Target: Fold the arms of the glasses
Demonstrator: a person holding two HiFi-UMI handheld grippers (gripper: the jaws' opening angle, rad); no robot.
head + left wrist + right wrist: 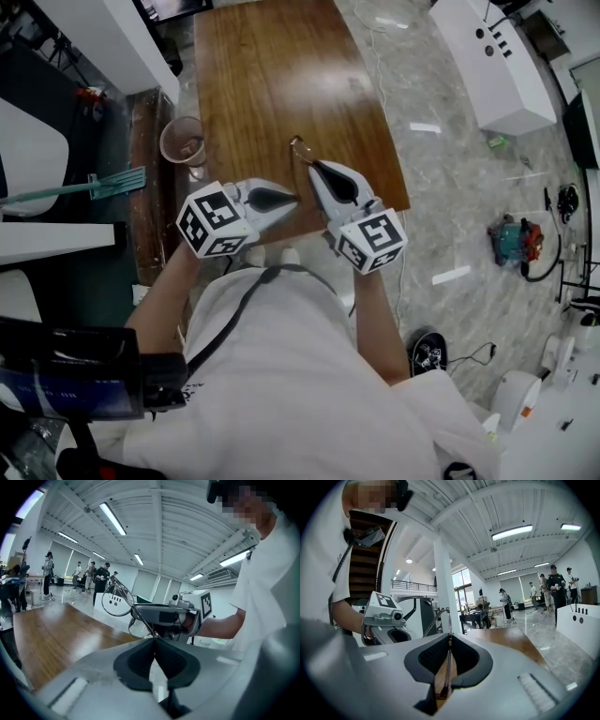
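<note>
**Fig.** Glasses [302,150] held in the air over the near end of the wood surface [272,75], just beyond the tips of both grippers and not touching it.

**Right gripper** [450,637]: jaws closed on one arm of the glasses. The arm runs lengthwise down the seam btwn the pads, its end toward the camera. The rest of the frame sticks out past the jaw tips.

**Left gripper** [154,639]: jaws closed together. The other thin arm comes down from the lens ring straight into the seam at the tips, so it is prob. pinched there w/ only a short bit in the grip.

**Handling (judgement):**
- Very light, thin wire frame.
- Arms are springy and easy to bend, lenses are fragile, and the metal is slippery on the pads.
- The hinge moves one way only, so swing the arm inward toward the lenses and never twist.
- Best hold: one gripper keeps the frame steady near the hinge. The other works near the free arm's tip for leverage w/ a light squeeze.
- Risks: the arm slips out of the seam, or the frame warps if the grippers pull apart.
</note>
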